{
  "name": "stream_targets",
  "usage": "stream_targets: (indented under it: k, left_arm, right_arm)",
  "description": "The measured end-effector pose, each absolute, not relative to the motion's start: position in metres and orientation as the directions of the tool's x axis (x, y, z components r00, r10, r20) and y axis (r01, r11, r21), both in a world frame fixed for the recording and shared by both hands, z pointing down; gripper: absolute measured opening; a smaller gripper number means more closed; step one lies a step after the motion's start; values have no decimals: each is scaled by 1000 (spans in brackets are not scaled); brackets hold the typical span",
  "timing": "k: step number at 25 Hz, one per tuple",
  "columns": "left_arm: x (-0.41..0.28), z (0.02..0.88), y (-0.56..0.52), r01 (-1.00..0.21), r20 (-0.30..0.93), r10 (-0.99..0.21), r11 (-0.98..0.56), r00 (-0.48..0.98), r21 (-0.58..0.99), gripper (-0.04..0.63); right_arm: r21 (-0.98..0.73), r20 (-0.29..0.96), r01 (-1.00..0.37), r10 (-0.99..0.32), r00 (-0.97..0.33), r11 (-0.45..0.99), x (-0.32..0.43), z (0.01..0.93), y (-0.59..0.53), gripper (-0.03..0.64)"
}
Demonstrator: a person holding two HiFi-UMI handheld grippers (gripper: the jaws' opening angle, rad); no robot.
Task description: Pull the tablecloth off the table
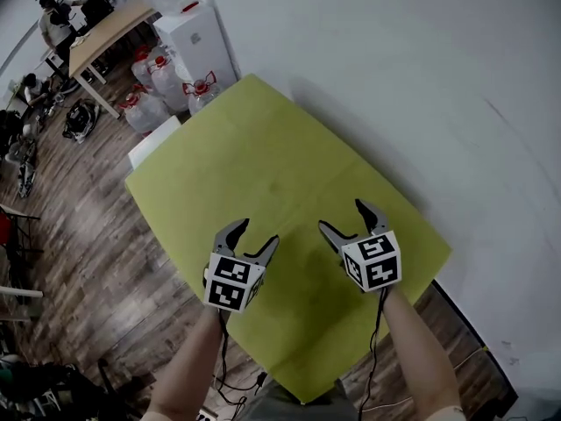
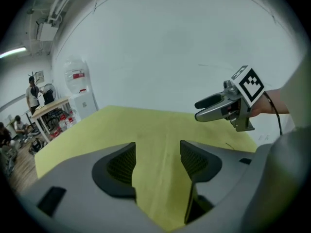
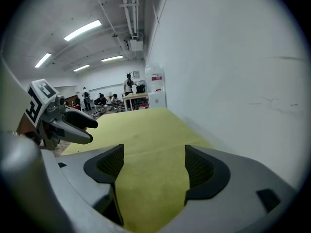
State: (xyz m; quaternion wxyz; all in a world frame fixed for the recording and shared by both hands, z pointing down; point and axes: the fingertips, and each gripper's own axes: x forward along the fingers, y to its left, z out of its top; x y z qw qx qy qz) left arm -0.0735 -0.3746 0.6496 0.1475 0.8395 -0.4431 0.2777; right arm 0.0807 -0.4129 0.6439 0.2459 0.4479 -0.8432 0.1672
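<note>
Two grippers, one cloth.

- Left gripper (image 1: 256,232): jaws apart with nothing between them, poised over the cloth.
- Right gripper (image 1: 343,216): jaws wide apart and likewise empty, just beside the left one.
- Yellow-green tablecloth (image 1: 263,156): lies flat and covers the table. It spreads beneath and ahead of both claws, and its near edge is behind them, toward the person. Not yet gripped.
- White wall (image 1: 394,77): to the right of the right claw.

Hazards, as judged:
- A pinch on flat mid-cloth may gather too little fabric and slip.
- Unequal pull from the two claws may skew the cloth and snag it on a table corner.
</note>
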Motion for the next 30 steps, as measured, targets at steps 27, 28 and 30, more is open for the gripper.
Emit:
stream_targets:
  k: [27,28,30]
  left_arm:
    - [-70,754,-415,-862,744,-546,-500,385,79,246]
    - [-68,754,-415,-863,741,-548,-498,388,84,209]
    - [-64,754,-414,-861,737,-548,-500,397,92,142]
  right_arm:
    - [-23,732,-817,-547,-406,575,80,750,-454,382]
    - [-23,731,-816,-547,-407,577,81,750,-453,356]
    - [-21,731,-814,-547,-409,580,82,749,-451,315]
